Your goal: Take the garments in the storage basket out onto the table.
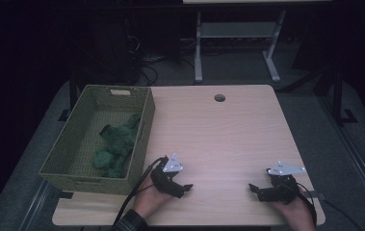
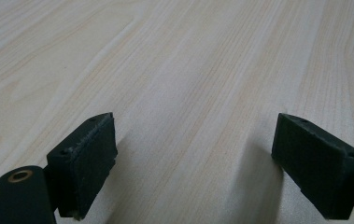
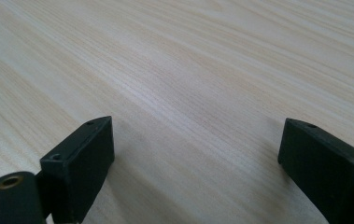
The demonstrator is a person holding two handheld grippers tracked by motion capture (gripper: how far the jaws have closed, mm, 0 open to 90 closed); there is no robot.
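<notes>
A green woven basket (image 1: 144,127) stands on the left part of the light wooden table (image 1: 218,130), and a crumpled green cloth (image 1: 116,144) lies inside it. My left gripper (image 1: 186,188) rests near the table's front edge, just right of the basket's near corner, open with nothing between its jaws. In the left gripper view the left gripper (image 2: 193,163) has its black pads (image 2: 93,158) wide apart over bare wood. My right gripper (image 1: 253,188) sits at the front right, pointing left, open and empty. The right gripper (image 3: 195,170) likewise frames bare tabletop in its own view.
A round cable hole (image 1: 219,98) sits near the table's far edge. Beyond the table stand a dark floor, cables and the white legs of another desk (image 1: 198,53). A cable (image 1: 134,192) trails from the left gripper over the front edge.
</notes>
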